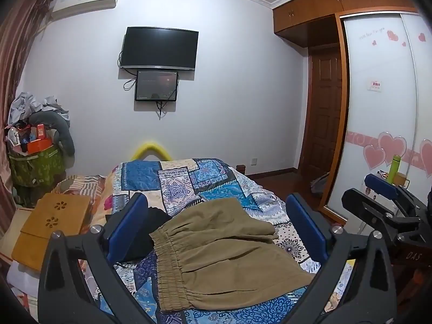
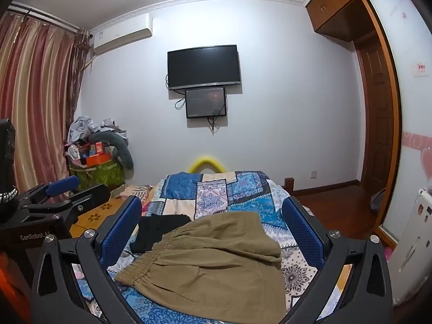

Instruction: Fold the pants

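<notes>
Olive-khaki pants with an elastic waistband lie folded on the blue patchwork bedspread; they also show in the right wrist view. My left gripper is open and empty, held above the pants with its blue pads wide apart. My right gripper is open and empty, also above the pants. The right gripper shows at the right edge of the left wrist view, and the left gripper at the left edge of the right wrist view.
A black garment lies left of the pants. A wooden lap desk sits at the bed's left. A laundry-filled green basket stands by the curtain. A wardrobe and door are to the right.
</notes>
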A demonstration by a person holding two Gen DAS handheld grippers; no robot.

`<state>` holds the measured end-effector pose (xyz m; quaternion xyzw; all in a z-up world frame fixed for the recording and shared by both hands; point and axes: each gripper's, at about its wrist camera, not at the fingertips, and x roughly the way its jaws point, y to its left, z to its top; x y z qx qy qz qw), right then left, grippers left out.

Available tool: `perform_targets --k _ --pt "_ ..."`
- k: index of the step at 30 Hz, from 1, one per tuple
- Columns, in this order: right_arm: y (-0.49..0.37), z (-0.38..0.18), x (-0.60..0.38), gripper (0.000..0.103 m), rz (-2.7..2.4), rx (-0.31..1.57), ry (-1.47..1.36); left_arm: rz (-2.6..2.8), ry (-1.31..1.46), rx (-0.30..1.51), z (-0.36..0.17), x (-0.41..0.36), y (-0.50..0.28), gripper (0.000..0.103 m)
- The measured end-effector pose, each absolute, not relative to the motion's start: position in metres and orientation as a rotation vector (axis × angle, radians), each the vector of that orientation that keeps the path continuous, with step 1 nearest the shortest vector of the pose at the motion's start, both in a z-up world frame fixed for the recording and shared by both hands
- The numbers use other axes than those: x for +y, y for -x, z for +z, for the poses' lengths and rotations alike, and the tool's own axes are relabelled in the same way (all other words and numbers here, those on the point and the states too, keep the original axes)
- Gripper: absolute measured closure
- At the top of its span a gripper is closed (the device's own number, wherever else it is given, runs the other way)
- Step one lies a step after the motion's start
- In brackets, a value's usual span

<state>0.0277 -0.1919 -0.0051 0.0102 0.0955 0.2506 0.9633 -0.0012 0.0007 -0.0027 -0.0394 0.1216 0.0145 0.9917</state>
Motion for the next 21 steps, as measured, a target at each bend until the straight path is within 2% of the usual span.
perform_targets --k 21 --pt "-0.0267 -0.0059 -0.1907 0.0 0.501 0.199 -0.021 0.037 0.052 0.244 -0.0076 -0.0049 -0.0005 0.0"
